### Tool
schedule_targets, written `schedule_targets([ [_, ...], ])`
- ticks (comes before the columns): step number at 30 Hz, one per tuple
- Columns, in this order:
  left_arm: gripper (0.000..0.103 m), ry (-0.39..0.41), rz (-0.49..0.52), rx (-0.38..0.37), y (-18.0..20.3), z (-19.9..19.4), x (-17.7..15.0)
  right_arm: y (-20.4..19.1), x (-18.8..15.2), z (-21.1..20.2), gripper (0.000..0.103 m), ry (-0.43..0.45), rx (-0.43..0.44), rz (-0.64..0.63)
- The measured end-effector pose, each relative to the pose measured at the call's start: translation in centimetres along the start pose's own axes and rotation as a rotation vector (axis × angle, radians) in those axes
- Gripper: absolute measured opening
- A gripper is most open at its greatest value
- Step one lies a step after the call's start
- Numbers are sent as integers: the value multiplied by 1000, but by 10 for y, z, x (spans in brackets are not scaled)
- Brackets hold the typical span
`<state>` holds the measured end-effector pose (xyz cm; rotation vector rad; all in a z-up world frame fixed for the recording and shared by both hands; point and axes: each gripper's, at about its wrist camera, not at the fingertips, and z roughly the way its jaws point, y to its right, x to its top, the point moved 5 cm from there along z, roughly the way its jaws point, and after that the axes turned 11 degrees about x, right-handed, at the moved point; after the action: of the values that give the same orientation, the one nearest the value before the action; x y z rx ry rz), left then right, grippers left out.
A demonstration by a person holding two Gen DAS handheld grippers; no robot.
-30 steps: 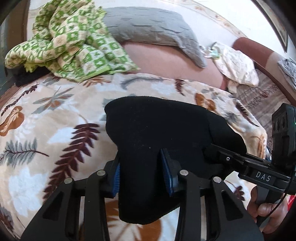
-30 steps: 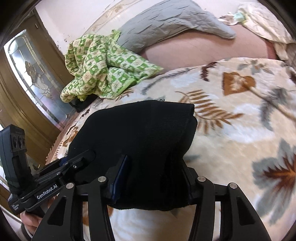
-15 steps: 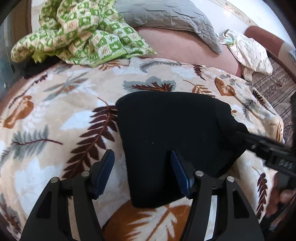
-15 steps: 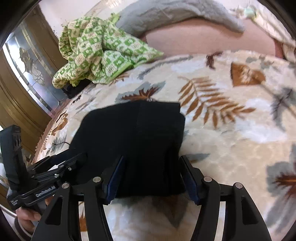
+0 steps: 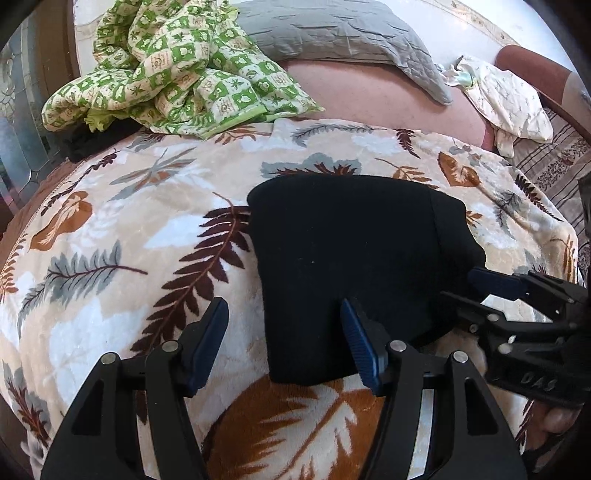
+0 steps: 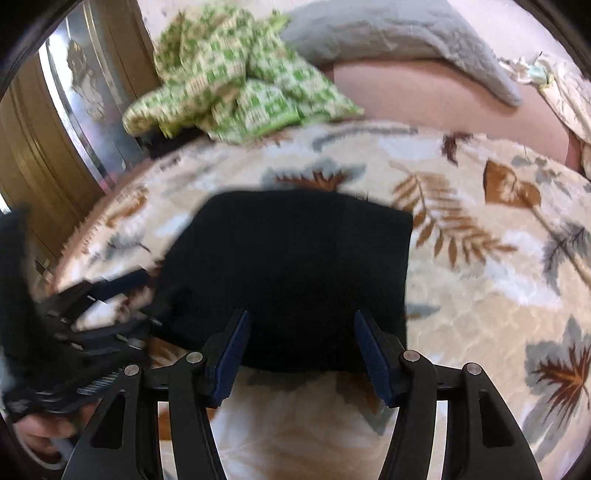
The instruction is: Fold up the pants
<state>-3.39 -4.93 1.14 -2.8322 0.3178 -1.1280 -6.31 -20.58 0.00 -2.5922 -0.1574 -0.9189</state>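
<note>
Black plastic fingers of left gripper [image 5: 284, 339] spread apart, nothing pinched; near-left corner of folded black pants [image 5: 354, 266] sits loose in the gap, blue pads clear of the cloth. Same for right gripper [image 6: 301, 349]: fingers apart, near-right hem of pants [image 6: 291, 269] between them, no contact visible, though that view is motion-blurred. Right gripper also seen just right of pants in left wrist view [image 5: 517, 306], held in a hand [image 5: 557, 417]. Left gripper at left of pants in right wrist view [image 6: 92, 306], blurred. Pants lying flat as compact rectangle on leaf-print blanket [image 5: 122, 236], roughly mid-blanket. Beyond pants, far left: crumpled green-checked quilt [image 5: 177, 70]. Behind that, grey pillow [image 5: 343, 33] on pink sheet [image 5: 373, 92]. Far right of pants: cream floral cloth [image 5: 509, 99].
</note>
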Motion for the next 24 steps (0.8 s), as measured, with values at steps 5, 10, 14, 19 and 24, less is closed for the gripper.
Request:
schedule_targets([
  [5, 62, 38, -24, 13, -7, -12, 0, -6, 4, -13, 60, 18, 3, -4],
  [10, 70, 97, -59, 31, -15, -28, 2, -12, 11, -31, 60, 61, -40, -14],
  [14, 74, 146, -70, 48, -20, -42, 4, -16, 10, -37, 64, 72, -60, -17],
  [19, 83, 177, -78, 60, -26, -53, 5, -21, 8, -40, 64, 81, -61, -10],
  [24, 83, 195, -95, 65, -33, -62, 4, -25, 7, -44, 70, 96, -66, -3],
])
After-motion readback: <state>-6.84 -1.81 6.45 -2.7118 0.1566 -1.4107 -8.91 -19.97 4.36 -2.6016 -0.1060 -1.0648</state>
